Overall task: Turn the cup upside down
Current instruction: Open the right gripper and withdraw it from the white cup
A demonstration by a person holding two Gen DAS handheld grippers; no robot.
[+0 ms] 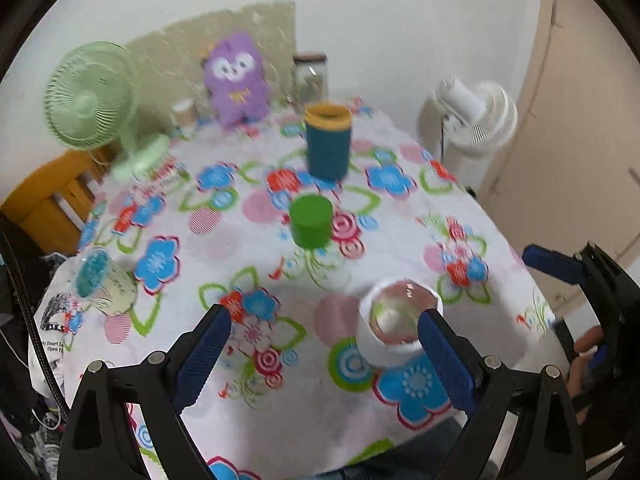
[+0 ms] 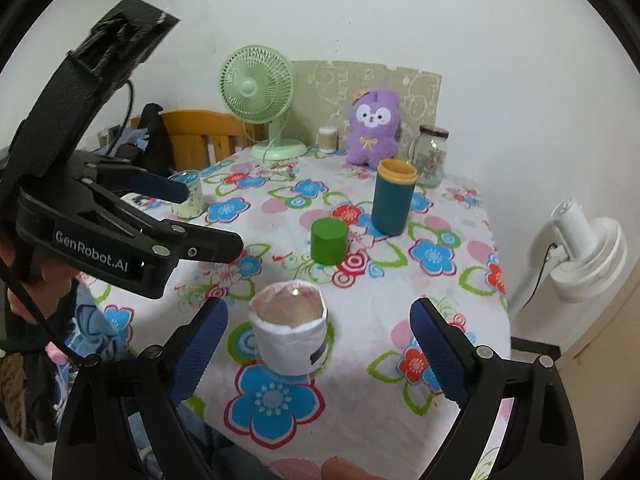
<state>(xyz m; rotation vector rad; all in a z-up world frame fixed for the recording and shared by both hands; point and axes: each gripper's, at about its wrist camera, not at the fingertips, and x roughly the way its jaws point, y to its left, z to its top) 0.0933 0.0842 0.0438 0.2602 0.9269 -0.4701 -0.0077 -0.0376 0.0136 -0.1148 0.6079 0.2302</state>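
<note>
one white soft-walled cylindrical cup (image 2: 289,334) stands upright, mouth up, near the front edge of the floral-clothed surface (image 2: 400,300). right hand-held gripper (image 2: 318,350): ribbed blue pads spread wide, nothing held, cup between them, untouched. left hand-held gripper (image 1: 325,354): open, empty. behind the cup: one green plastic cylinder (image 2: 329,240), one teal ribbed tumbler with yellow rim (image 2: 391,199).
</note>
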